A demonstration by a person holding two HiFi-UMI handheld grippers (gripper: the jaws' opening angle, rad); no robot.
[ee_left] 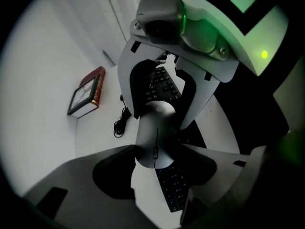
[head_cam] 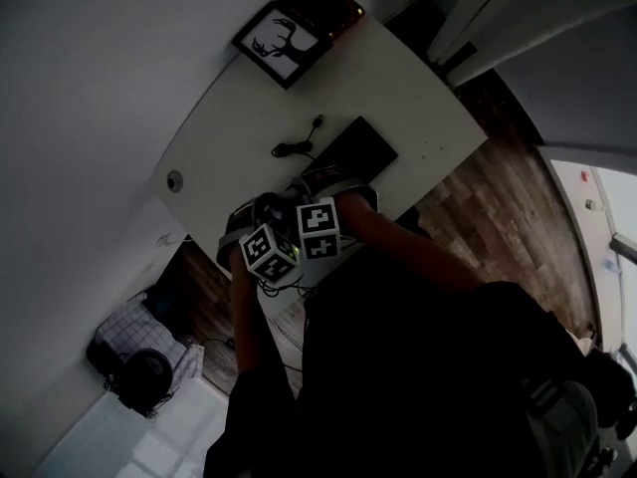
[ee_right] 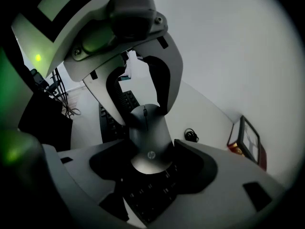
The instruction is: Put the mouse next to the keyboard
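The mouse (ee_left: 155, 137) could not be made out in the head view, hidden under the two marker cubes (head_cam: 269, 252) at the near edge of the white desk (head_cam: 418, 98). The black keyboard (head_cam: 353, 152) lay close to that edge, beside the wood floor (head_cam: 498, 217). The widest bare surface ran from it to the wall-side edge, broken only by a coiled cable (head_cam: 294, 149) and, at the far corner, a framed picture (head_cam: 279, 43).

In the left gripper view, bare desk lay left of the keyboard as far as the cable, and a narrower strip on the right ran to the desk's edge. The left gripper (ee_left: 156, 152) was clamped on the mouse's wheel end, a finger on each flank, with the keyboard beneath. The right gripper's white fingers (ee_left: 125, 75) pinched the far end.

In the right gripper view, the right gripper (ee_right: 150, 151) gripped the logo end likewise, over the keys. The desk's edge was close on the left, with open desk on the right.
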